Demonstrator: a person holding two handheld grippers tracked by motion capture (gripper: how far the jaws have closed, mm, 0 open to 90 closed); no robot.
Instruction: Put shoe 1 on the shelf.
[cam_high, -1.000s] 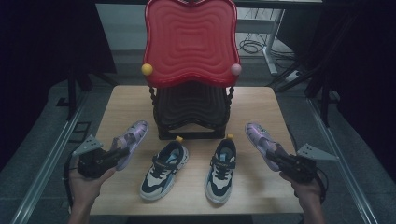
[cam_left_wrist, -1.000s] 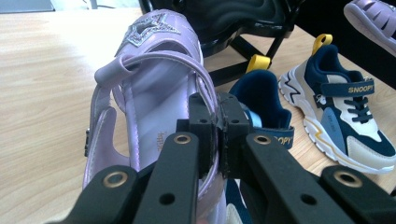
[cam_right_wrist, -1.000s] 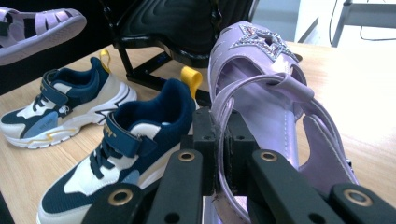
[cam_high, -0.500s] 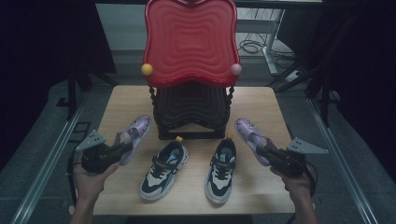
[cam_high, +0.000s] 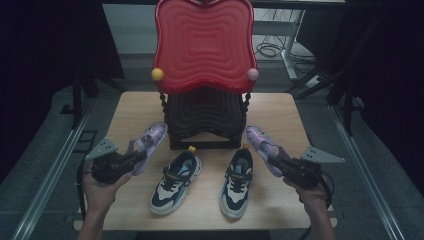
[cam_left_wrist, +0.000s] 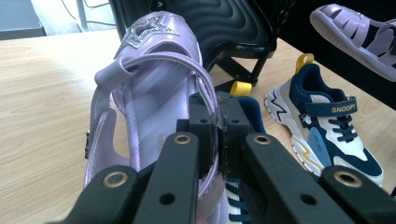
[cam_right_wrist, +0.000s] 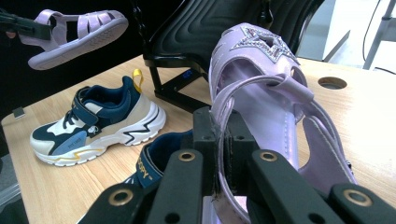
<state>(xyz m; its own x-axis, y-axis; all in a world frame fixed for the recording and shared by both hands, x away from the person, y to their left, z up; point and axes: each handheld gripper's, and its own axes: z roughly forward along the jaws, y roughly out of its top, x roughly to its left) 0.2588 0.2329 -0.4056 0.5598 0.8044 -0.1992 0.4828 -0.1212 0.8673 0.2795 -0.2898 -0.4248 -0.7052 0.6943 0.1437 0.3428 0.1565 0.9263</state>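
1. The left gripper (cam_high: 131, 159) pinches the heel strap of the left sandal (cam_high: 147, 144) – held off the table (cam_high: 280, 107), left of the black rack (cam_high: 205, 120). It's best kept level, the grip firm.
2. That sandal's length runs toe-first up toward the rack.
3. The right gripper (cam_high: 278, 164) clamps the right sandal (cam_high: 261, 141) likewise – toe aimed up-left at the rack, beside the sneakers (cam_high: 176, 180).

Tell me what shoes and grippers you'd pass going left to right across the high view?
Left gripper → left purple sandal → left sneaker → right sneaker → right purple sandal → right gripper.
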